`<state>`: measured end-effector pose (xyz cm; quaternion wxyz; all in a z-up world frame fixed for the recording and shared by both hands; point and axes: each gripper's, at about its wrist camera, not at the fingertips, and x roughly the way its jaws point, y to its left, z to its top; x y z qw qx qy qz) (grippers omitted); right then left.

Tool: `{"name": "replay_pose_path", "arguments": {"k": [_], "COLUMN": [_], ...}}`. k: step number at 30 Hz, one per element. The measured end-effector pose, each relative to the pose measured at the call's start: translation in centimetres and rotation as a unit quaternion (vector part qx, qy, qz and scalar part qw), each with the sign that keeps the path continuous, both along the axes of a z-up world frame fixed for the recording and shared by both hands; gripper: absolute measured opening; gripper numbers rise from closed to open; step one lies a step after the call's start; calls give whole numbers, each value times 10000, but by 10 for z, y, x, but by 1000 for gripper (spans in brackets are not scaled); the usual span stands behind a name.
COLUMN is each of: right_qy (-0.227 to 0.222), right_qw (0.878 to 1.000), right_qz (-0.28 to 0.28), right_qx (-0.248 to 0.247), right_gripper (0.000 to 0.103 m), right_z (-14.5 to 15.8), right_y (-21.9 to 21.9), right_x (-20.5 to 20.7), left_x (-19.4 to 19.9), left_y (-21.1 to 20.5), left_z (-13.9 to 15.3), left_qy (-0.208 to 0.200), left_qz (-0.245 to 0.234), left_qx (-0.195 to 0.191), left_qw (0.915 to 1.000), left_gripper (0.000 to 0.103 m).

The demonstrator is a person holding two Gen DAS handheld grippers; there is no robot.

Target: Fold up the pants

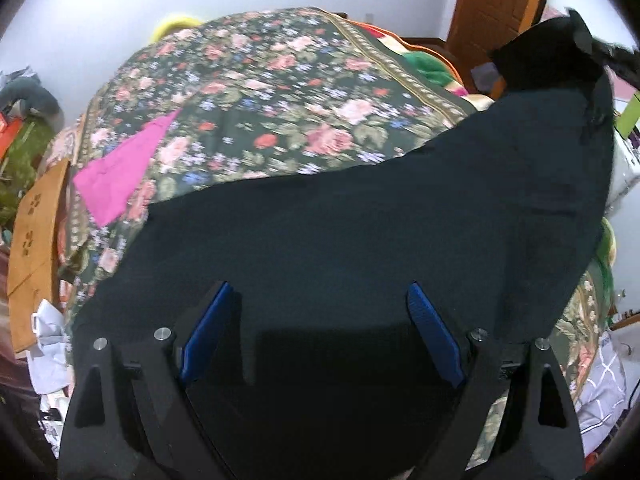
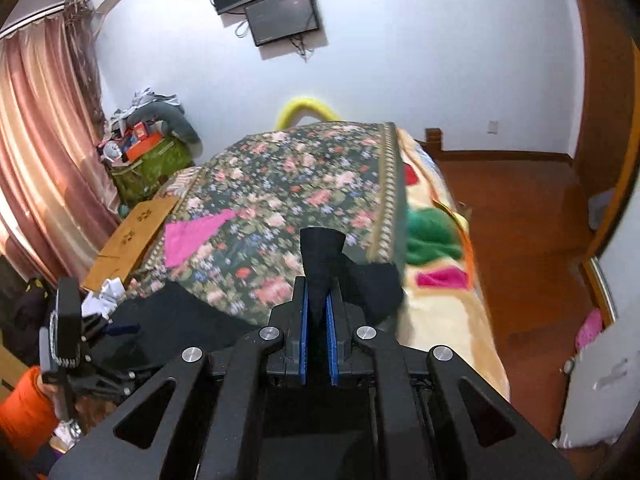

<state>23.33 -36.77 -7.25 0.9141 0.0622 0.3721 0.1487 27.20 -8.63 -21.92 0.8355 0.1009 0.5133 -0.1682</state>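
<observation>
The black pants (image 1: 360,220) lie spread over the near part of the floral bedspread (image 1: 260,92). My left gripper (image 1: 320,292) is open just above the pants, its blue pads (image 1: 208,332) wide apart with nothing between them. My right gripper (image 2: 317,300) is shut on a bunched end of the pants (image 2: 322,252) and holds it lifted above the bed (image 2: 280,184). In the left wrist view that lifted end (image 1: 548,60) rises at the upper right. The left gripper also shows in the right wrist view (image 2: 68,336), low at the left.
A pink cloth (image 1: 120,176) lies on the bedspread at the left. A cardboard box (image 2: 132,236) stands by the bed's left side, clutter behind it. A plush blanket (image 2: 436,248) covers the bed's right side. Wooden floor (image 2: 520,220) lies beyond.
</observation>
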Motion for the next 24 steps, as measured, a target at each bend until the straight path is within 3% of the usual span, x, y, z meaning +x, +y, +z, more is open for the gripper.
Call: {"name": "replay_pose_path", "arguments": {"k": [13,19,22,24], "right_qy": [1171,1320,1252,1212], "right_qw": [9890,9846,9837,9831], "right_qz": [-748,-1059,-1244,-1354], "right_qx": [500,443,352,224], "right_gripper": [7,7,17,31], "right_z": [-104,-119,-112,-107], "right_y": [-49,-50,-52,-52], "right_x": [-67,-86,-91,-93], "left_x": [-7,-8,-8,-9], "left_y": [-6,-5,-2,3], "left_z": [-13,-12,-10,-7], "left_qy": [222,151,92,24], "left_qz": [163,227,264,314], "left_qx": [-176,-191,-215,-254], "left_qw": [9995,9994,9994,9992], "left_gripper": [89,89,89,89]}}
